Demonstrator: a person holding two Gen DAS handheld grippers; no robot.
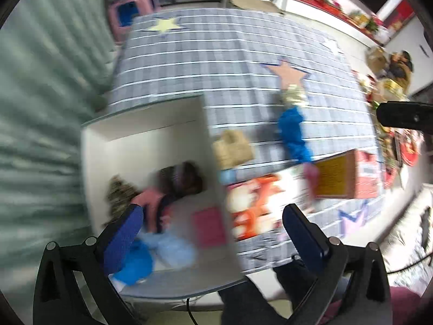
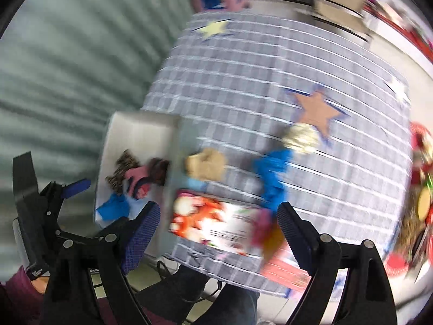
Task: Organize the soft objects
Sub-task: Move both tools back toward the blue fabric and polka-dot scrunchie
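Observation:
Both views are motion-blurred. A white open box (image 1: 113, 135) (image 2: 140, 132) stands at the near left of a grey checked table (image 1: 230, 62) (image 2: 243, 86) and holds several soft items, among them leopard-print, pink, dark and blue ones (image 1: 135, 265). On the table lie a tan soft item (image 1: 232, 149) (image 2: 207, 165), a blue cloth (image 1: 293, 132) (image 2: 273, 178) and a pale speckled item (image 1: 293, 94) (image 2: 301, 135). My left gripper (image 1: 213, 230) is open and empty above the box's near edge. My right gripper (image 2: 219, 224) is open and empty over the table's near edge.
A flat picture box in red, orange and white (image 1: 254, 205) (image 2: 213, 219) lies at the table's near edge, with an orange-and-red carton (image 1: 349, 173) beside it. A grey-green curtain (image 1: 40, 108) hangs at left. Cluttered shelves (image 1: 392, 81) stand at right. My legs (image 2: 216, 298) show below.

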